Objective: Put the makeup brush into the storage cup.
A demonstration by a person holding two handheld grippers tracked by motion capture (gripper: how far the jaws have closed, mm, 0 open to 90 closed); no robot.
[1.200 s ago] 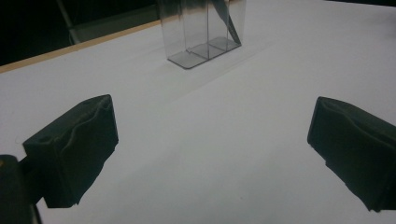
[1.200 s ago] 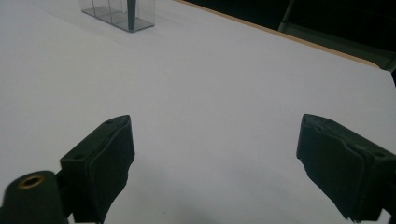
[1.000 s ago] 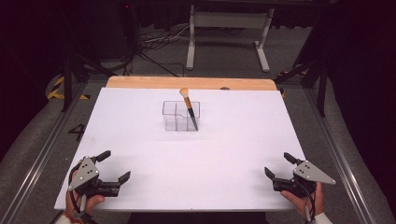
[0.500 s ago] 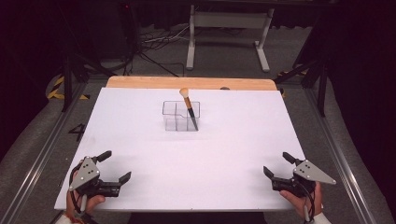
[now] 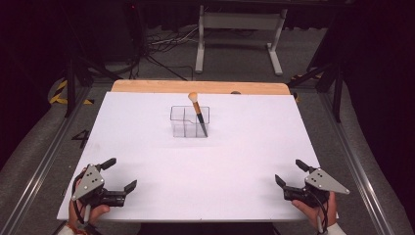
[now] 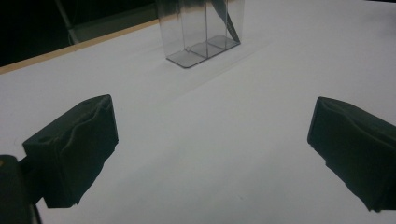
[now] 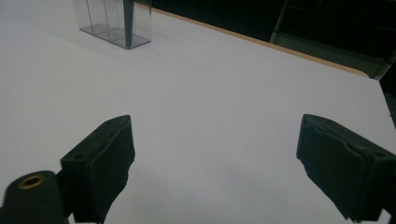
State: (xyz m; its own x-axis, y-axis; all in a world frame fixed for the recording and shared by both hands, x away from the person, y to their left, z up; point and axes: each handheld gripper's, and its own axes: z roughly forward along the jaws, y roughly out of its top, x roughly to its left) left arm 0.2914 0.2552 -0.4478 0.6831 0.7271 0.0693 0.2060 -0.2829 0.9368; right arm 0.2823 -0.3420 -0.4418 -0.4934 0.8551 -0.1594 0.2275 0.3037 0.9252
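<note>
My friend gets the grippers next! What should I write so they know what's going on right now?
Left gripper: open, holding nothing, near the table's front left corner.
Right gripper: open, holding nothing, near the front right corner.
Clear organizer: standing mid-table toward the far edge.
Makeup brush: standing tilted in the organizer's right compartment, bristles up.
Done: brush sits in the organizer.
Left: nothing is being reached for yet; both grippers are well away from the organizer.

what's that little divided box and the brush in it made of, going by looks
The box looks like clear hard plastic, perhaps acrylic: the white table shows through its glossy walls and dividers, which meet at sharp, straight edges. The brush has a pale, soft-looking bristle head, likely synthetic or natural hair, and a dark smooth handle, plastic or lacquered wood; the look leaves that open.
</note>
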